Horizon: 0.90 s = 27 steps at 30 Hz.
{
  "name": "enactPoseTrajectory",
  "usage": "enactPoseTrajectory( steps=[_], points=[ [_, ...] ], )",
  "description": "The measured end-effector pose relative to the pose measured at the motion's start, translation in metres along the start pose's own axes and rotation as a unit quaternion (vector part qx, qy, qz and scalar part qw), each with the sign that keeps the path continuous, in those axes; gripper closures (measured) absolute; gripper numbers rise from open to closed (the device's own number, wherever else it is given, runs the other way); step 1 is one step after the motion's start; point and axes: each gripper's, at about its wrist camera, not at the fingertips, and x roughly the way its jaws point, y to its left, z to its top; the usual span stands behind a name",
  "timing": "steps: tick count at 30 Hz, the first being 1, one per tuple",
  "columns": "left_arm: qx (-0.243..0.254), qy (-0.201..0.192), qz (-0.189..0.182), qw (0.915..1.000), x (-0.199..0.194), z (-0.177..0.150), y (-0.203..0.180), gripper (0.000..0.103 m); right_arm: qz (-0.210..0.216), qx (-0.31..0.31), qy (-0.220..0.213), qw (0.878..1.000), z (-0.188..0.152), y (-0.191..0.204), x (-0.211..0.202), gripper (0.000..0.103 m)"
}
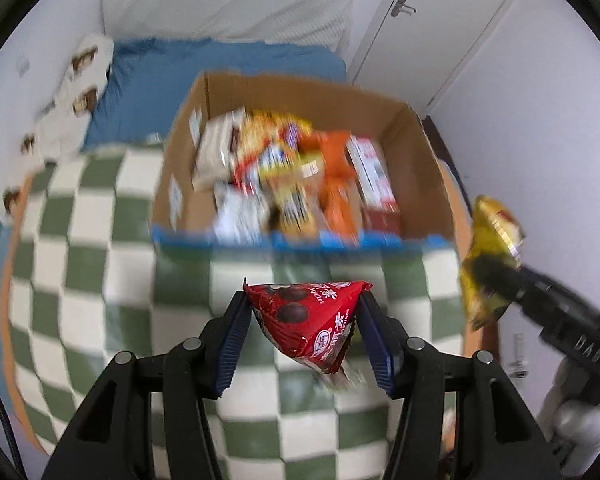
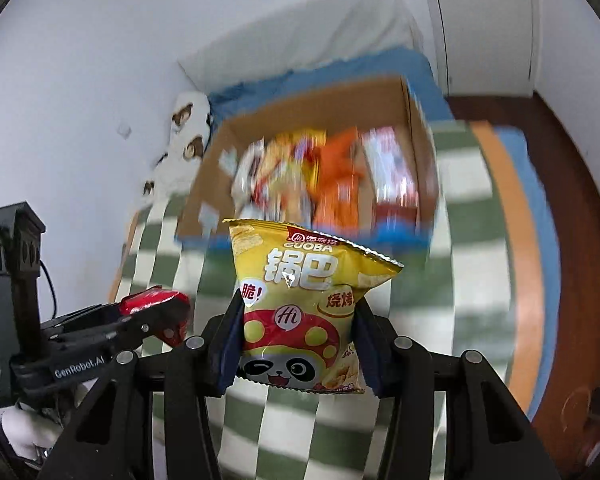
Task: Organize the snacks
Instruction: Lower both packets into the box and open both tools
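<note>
Left gripper (image 1: 305, 312) is clamped on a red triangular snack pouch (image 1: 308, 316), glossy foil with dark chocolate-ball print and a crimped top seam, held in the air above the checkered blanket (image 1: 84, 264), short of the box.

Right gripper (image 2: 298, 330) is clamped on a yellow GUOBA chip bag (image 2: 300, 300): puffy pillow shape, serrated top edge, panda with a red mushroom cap on the front. It also hangs above the blanket, near the box's front edge.

Cardboard box (image 1: 416, 160) sits ahead of both grippers, open top, blue tape along the near rim, packed with mixed snack packs: white, yellow, orange, red. Contents are motion-blurred, labels unreadable.

Surface is a bed: green-and-white checkered blanket, soft and fuzzy, over a blue sheet (image 1: 220, 60). White pillow (image 1: 228, 12) at the far end against a white wall. White door (image 1: 432, 20) with a metal handle far right; dark wood floor (image 2: 572, 240) in the right wrist view.
</note>
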Motion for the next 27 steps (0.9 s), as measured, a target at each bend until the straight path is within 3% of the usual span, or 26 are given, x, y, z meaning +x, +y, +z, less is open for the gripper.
enactPoseTrajectory(
  steps=[3,8,14,19,21,22,23,25,27],
  points=[
    [0.013,0.009,0.021,0.9996,0.014,0.04,0.006,0.051,-0.016,-0.003,-0.01,1.0,0.045,-0.001,0.01,0.052],
    [0.023,0.055,0.065,0.9961,0.061,0.094,0.027,0.051,-0.047,-0.002,0.01,0.999,0.105,-0.011,0.051,0.052],
    [0.03,0.109,0.107,0.9879,0.12,0.113,0.053,0.051,-0.075,0.0,0.053,0.996,0.136,-0.022,0.114,0.052],
    [0.024,0.137,0.12,0.983,0.149,0.114,0.067,0.049,-0.094,0.001,0.077,0.993,0.146,-0.035,0.157,0.051],
    [0.021,0.154,0.123,0.9802,0.16,0.113,0.071,0.043,-0.1,0.002,0.092,0.991,0.148,-0.039,0.172,0.041],
    [0.017,0.161,0.119,0.9796,0.166,0.113,0.073,0.031,-0.102,0.004,0.104,0.989,0.149,-0.042,0.181,0.02],
    [0.012,0.162,0.111,0.9805,0.169,0.113,0.075,0.025,-0.11,0.007,0.11,0.988,0.148,-0.044,0.186,0.007],
    [0.009,0.158,0.098,0.9826,0.171,0.112,0.075,0.015,-0.116,0.006,0.116,0.987,0.148,-0.047,0.194,0.006],
    [0.01,0.151,0.097,0.9836,0.172,0.112,0.073,0.014,-0.115,0.01,0.122,0.986,0.148,-0.049,0.198,0.006]
  ],
)
